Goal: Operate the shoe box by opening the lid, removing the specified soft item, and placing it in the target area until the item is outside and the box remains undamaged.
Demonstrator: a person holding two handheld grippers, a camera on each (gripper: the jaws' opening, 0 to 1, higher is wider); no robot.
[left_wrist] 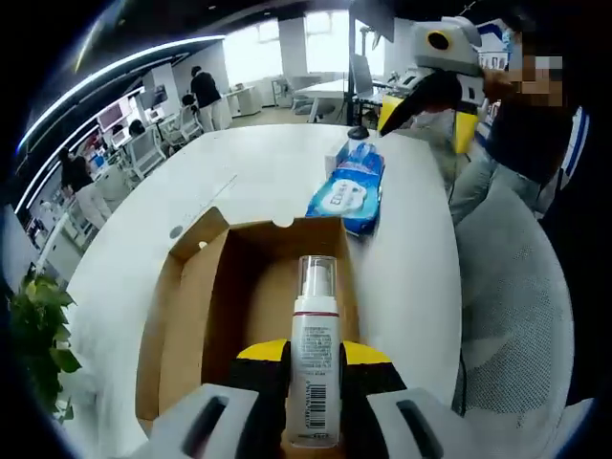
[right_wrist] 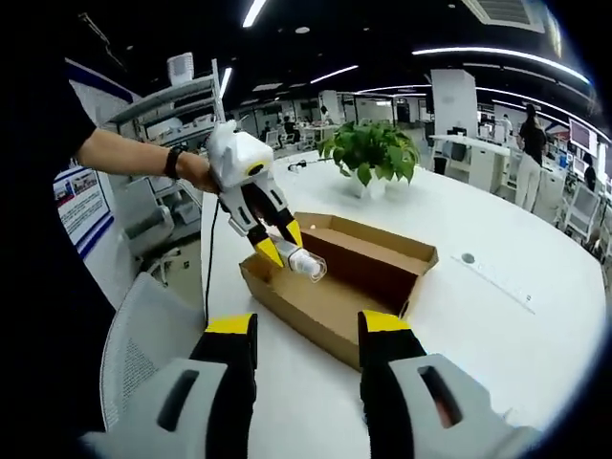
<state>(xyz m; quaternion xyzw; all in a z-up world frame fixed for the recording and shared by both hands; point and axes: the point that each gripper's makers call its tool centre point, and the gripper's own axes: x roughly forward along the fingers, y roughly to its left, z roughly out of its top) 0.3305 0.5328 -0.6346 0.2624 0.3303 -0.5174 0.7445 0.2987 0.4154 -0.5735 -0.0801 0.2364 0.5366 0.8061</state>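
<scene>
White table, a few things on top

The table (left_wrist: 239, 182) is a big, rounded white surface. An open cardboard box (left_wrist: 191, 306) sits on it at the near side in the left gripper view, flaps up. Just beyond the box's far right corner lies a blue wipes pack (left_wrist: 349, 191), close to the table's right edge. In the right gripper view, a potted plant (right_wrist: 371, 153) stands on the table (right_wrist: 497, 306) beyond the box (right_wrist: 335, 306), well apart from it.

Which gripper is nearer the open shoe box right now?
Left. The left gripper, shut on a pump bottle, is over the shoe box. The right gripper is open, back from the box's near edge.
</scene>
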